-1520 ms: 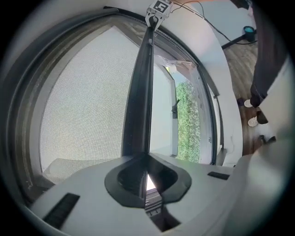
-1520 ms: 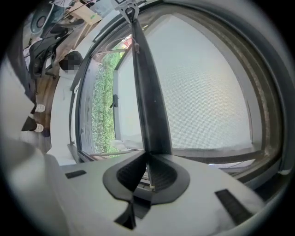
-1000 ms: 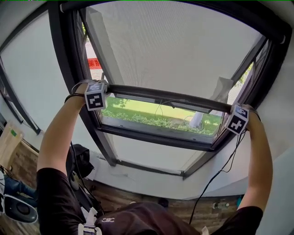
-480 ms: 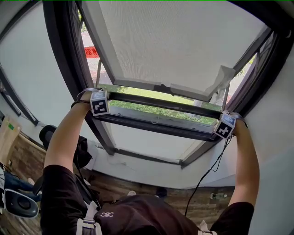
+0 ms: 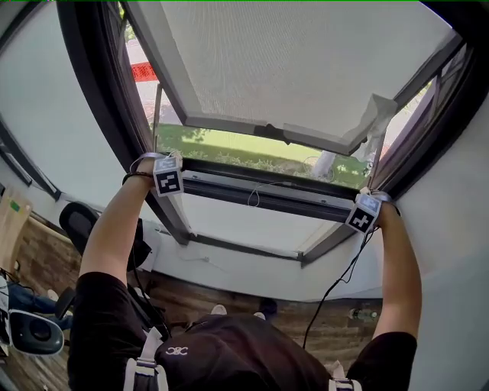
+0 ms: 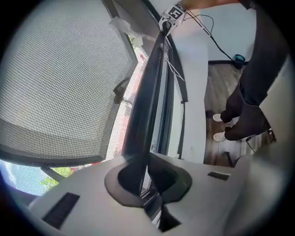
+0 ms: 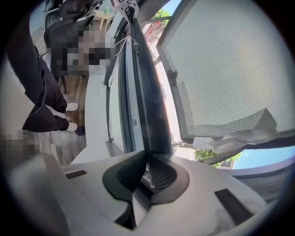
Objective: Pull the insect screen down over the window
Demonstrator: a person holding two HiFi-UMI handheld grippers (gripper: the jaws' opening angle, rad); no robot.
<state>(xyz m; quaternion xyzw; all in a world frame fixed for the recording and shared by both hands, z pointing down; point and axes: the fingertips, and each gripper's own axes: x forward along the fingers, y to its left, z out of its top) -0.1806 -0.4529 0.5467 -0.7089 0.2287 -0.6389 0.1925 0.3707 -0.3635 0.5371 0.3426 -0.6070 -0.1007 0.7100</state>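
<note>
The insect screen's grey mesh [image 5: 290, 69] is stretched over the window opening. Its dark pull bar [image 5: 275, 179] runs across the window just above the lower frame [image 5: 267, 205]. My left gripper [image 5: 182, 171] is shut on the bar's left end, and my right gripper [image 5: 359, 205] is shut on its right end. In the left gripper view the bar [image 6: 152, 83] runs out of the closed left gripper [image 6: 145, 173] towards the other gripper's marker cube [image 6: 175, 11]. In the right gripper view the bar [image 7: 145, 92] is likewise pinched in the right gripper [image 7: 148, 168].
Outside, an open sash with a pale frame [image 5: 229, 126] tilts outwards behind the mesh. A white sill and wall [image 5: 244, 263] lie below the window. A black cable [image 5: 336, 282] hangs from the right gripper. An office chair [image 5: 30, 336] stands on the wooden floor at bottom left.
Both grippers have come down together with the pull bar. The mesh now reaches further down, and the open strip of lawn under the bar has closed almost to the lower frame.
</note>
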